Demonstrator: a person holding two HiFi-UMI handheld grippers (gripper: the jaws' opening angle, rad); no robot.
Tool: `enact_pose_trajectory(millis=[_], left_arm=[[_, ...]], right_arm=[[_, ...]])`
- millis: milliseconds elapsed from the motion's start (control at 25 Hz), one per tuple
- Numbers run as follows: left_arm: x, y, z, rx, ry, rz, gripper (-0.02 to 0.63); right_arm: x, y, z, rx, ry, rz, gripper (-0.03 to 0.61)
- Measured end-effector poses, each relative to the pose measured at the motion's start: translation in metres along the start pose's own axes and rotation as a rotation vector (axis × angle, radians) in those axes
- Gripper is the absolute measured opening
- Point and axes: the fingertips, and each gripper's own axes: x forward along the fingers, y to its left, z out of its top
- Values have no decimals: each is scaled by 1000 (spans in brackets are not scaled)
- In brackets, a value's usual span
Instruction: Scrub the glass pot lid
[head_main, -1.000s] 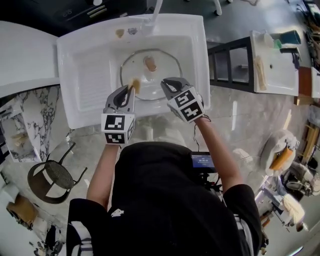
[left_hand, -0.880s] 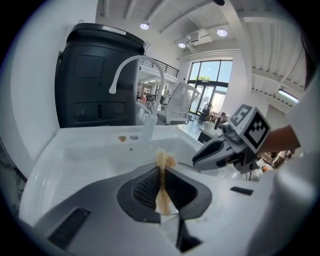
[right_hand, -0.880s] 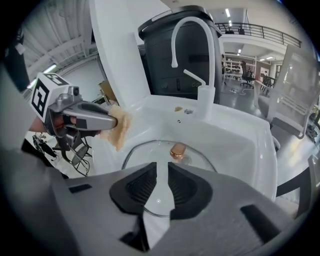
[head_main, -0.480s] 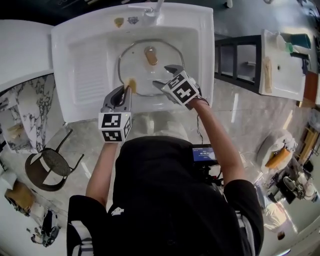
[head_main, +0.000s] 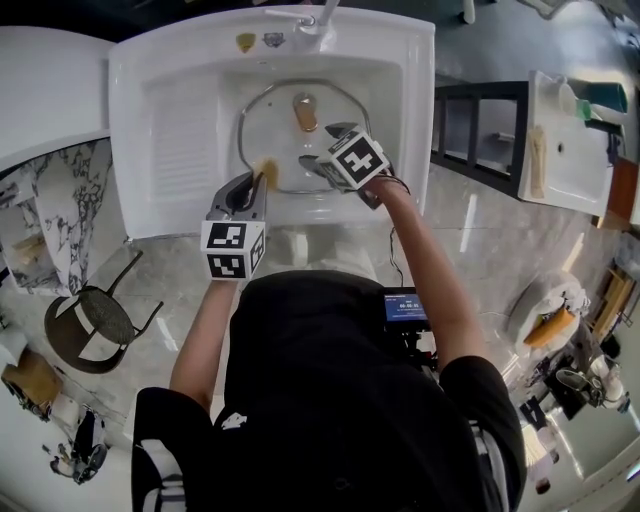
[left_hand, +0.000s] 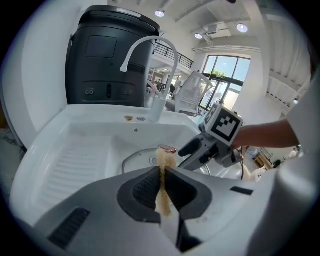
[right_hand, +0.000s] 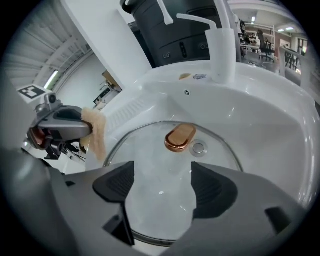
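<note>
Jaws of the left gripper (left_hand: 163, 172) are clamped on a soft tan scrub pad (left_hand: 165, 158) at the near-left rim of the glass pot lid (head_main: 275, 125). The lid lies flat in the white sink (head_main: 180, 130). I judge it rigid, slick and breakable, so I would steady it by the copper knob (right_hand: 180, 137). The right gripper (right_hand: 162, 187) has just been opening. It stands wide above the glass, gripping nothing.

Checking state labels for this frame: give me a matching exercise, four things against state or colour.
1 left gripper
2 right gripper
3 glass pot lid
4 lid handle

A copper-coloured
B lying in the sink
C jaws apart, holding nothing
D shut on a tan sponge

Pairs: 1-D, 2-C, 3-B, 4-A. The right jaws have just been opening, with nothing between them.
</note>
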Motion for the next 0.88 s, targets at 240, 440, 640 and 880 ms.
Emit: enact_pose_trajectory(millis=[240, 440, 640, 880], left_arm=[[3, -1, -4, 48, 40, -42, 18], [4, 0, -2, 167, 123, -114, 18], [18, 2, 9, 322, 233, -186, 18], [38, -2, 9, 501, 336, -260, 18]], right_arm=[[2, 0, -1, 29, -2, 34, 334], [2, 1, -2, 30, -3, 37, 334], [2, 0, -2, 31, -3, 39, 334], [2, 0, -2, 29, -7, 39, 334]])
